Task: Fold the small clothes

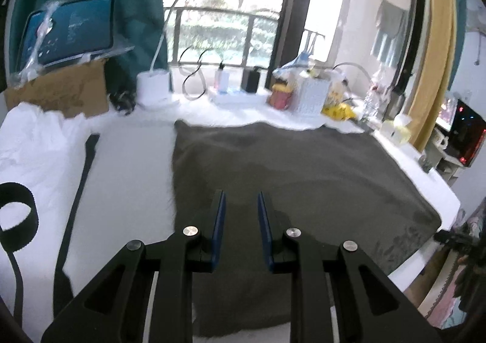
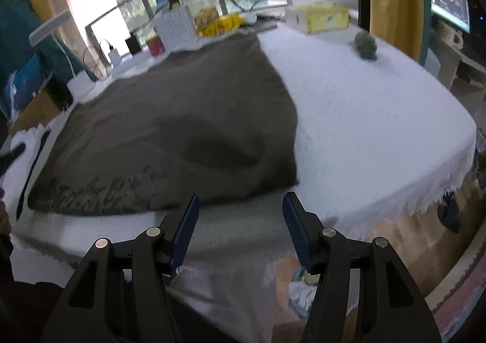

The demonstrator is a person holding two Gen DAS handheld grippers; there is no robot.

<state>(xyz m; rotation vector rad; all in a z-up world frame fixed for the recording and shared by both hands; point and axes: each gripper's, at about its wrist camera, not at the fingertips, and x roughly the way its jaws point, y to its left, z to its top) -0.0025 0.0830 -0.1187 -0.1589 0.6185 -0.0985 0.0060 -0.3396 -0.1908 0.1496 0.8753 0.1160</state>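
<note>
grey cloth [image 2: 170, 130] flat on desk [image 2: 364, 118], beside red tin [image 2: 155, 45] | left tongs [image 1: 241, 206] parted, empty, above cloth; right tongs [image 2: 241, 209] parted, empty, at its near edge | you: pinch both near corners evenly; lift low

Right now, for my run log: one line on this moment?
left gripper open over dark grey garment | right gripper open near garment edge | garment flat on white tablecloth | nothing gripped

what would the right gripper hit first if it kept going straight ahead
Probably the near edge of the grey cloth. The right gripper is open and points across a strip of white cover toward that edge. Its height above the table is unclear.
</note>
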